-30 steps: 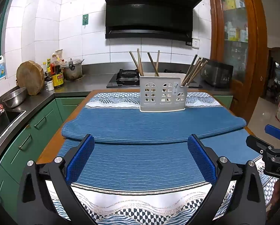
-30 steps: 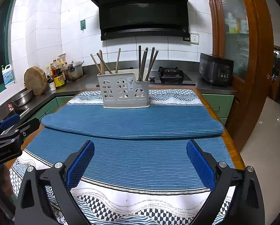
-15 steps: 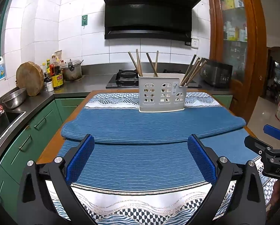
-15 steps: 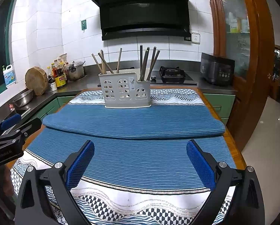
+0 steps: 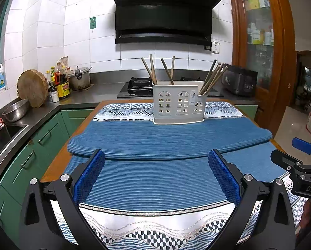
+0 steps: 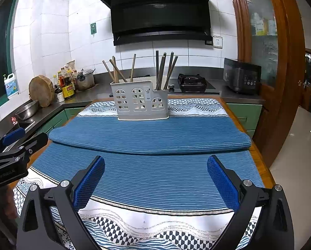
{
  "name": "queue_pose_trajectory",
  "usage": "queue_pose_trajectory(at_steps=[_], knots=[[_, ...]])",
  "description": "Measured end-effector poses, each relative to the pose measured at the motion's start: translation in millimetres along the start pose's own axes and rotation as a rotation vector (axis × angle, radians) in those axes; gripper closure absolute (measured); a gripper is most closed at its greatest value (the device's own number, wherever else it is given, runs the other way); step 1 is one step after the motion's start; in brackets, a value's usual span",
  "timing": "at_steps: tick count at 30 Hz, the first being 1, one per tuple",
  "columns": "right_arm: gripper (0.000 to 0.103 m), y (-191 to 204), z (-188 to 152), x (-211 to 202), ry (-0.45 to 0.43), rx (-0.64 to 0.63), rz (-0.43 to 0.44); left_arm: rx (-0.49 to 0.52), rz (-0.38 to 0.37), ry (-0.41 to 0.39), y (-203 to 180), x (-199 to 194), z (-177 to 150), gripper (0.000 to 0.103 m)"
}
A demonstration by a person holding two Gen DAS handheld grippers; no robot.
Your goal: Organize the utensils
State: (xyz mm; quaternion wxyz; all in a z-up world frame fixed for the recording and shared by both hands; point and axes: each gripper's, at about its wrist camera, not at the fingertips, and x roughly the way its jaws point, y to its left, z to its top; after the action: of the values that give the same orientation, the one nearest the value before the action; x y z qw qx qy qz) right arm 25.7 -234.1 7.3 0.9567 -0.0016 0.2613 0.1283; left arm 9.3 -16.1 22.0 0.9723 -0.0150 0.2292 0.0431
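Observation:
A white utensil holder (image 5: 178,106) stands at the far end of the table on the blue cloth (image 5: 155,177). It also shows in the right wrist view (image 6: 141,102). Light wooden chopsticks (image 5: 152,68) stand in its left part and darker chopsticks (image 5: 212,79) in its right part; they also show in the right wrist view, light (image 6: 115,69) and dark (image 6: 164,70). My left gripper (image 5: 156,173) is open and empty over the near cloth. My right gripper (image 6: 155,179) is open and empty too. Each gripper shows at the edge of the other's view.
A folded blue cloth (image 6: 149,135) lies across the table's middle. A steel counter on the left holds a bowl (image 5: 15,110), a round chopping board (image 5: 32,87), bottles and a pot (image 5: 79,81). A gas stove (image 5: 140,83) and a black cooker (image 6: 242,76) stand behind.
Both views have shifted only slightly; the holder sits a little lower and to the right in the right wrist view. Both grippers stay open and empty.

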Motion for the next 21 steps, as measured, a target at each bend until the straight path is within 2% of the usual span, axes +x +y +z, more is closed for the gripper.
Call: queue_pose_trajectory(at_steps=[21], knots=[[0.008,-0.9,1.4,0.2,-0.002,0.001,0.006,0.021,0.005,-0.011,-6.3,-3.2,1.4,0.005]])
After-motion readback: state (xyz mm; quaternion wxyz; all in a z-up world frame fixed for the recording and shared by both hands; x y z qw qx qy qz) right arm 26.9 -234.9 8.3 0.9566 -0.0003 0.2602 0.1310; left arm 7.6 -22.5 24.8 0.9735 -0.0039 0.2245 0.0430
